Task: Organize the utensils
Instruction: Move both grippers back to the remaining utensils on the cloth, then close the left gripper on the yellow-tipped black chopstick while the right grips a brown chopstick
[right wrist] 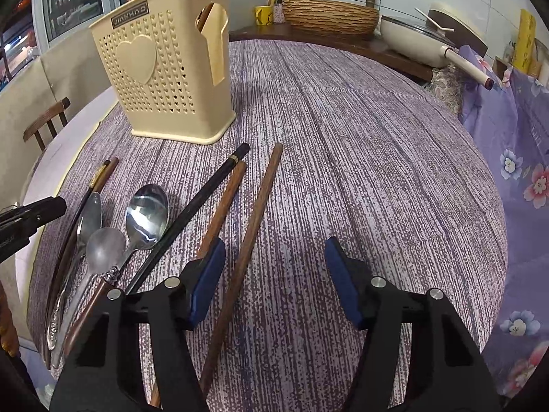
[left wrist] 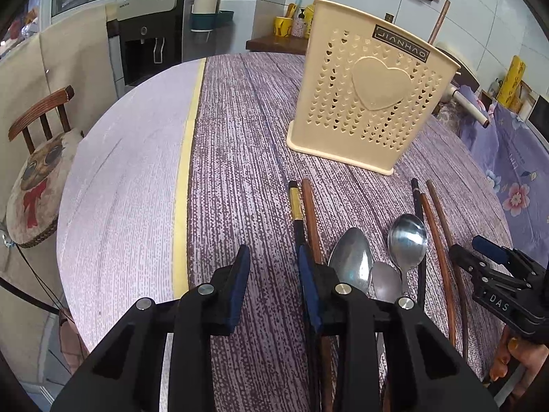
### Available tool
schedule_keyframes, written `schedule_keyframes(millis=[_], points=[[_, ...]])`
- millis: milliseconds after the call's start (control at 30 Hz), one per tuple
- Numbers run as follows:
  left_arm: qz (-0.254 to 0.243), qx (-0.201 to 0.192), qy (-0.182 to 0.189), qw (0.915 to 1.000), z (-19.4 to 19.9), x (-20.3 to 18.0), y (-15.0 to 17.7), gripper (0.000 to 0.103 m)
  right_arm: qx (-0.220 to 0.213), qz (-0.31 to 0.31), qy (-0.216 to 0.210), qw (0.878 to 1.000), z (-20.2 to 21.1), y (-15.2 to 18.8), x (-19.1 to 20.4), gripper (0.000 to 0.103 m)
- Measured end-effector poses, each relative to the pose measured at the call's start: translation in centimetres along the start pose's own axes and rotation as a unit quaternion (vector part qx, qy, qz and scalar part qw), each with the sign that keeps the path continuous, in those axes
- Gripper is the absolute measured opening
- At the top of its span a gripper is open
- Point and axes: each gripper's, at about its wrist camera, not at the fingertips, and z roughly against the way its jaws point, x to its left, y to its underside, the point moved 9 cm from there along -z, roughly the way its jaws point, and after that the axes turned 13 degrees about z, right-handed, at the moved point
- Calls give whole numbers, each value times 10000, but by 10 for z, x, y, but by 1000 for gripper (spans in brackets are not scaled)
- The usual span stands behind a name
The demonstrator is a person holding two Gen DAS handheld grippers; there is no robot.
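The utensils lay in a loose row on the round table point(right wrist: 343, 137), between the two tongs and in front of the cream utensil holder point(left wrist: 369, 98). From the left there were a black chopstick with a gold band point(left wrist: 295, 202) and a brown wooden chopstick point(left wrist: 310, 213) side by side, then three spoons: a dull large spoon point(left wrist: 351, 261), a small spoon point(left wrist: 386, 279) overlapping it, and a shiny spoon point(right wrist: 147, 214). Further right lay a second black chopstick point(right wrist: 202, 206) and two more brown wooden chopsticks point(right wrist: 254, 226), roughly parallel.

The left tongs point(left wrist: 274, 288) were spread apart above the table, their right blue pad just over the black-and-brown pair and pinching nothing. The right tongs point(right wrist: 276, 281) were also spread wide, with the outermost brown chopstick running between their pads, touched by neither as far as the views showed.

The table wore a purple-and-white streaked cloth, with a yellow stripe point(left wrist: 187, 158) dividing it from a paler section on the left. The holder stood upright, pierced with small hearts and marked with a large raised heart; brown sticks rose out of its top, and one showed through a side cutout.

Around the table were a wooden chair with a printed cushion point(left wrist: 37, 185), a water dispenser point(left wrist: 147, 34), a woven basket point(right wrist: 331, 17) with a faucet behind it, a white pan point(right wrist: 422, 41), and floral purple fabric point(right wrist: 514, 158).
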Motion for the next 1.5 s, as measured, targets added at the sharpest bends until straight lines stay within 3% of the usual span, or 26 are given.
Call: schedule_keyframes(millis=[367,633,833,1133,1333,1500], points=[[-204,144,-140,9996,-15,-11,3,29,-8,-5,-22,10000,-2,4,1,61],[-441,149,-438,9980,-23,-11,-3,27,16,25,-21,10000,-3,3,2,61],[-272,193,-425,9985,-24,0,-10,25,92,-9,-17,10000,-6,0,-3,60],[-227,218,-439,9985,-33,-11,-17,24,186,-42,-34,9998,-25,-27,-3,41],[-216,175,-578,9979,-41,-15,-25,10,255,-159,-6,9995,-41,-48,-5,25],[-238,170,-621,9976,-44,-18,-27,9,299,-197,47,9993,-49,-59,-6,13]])
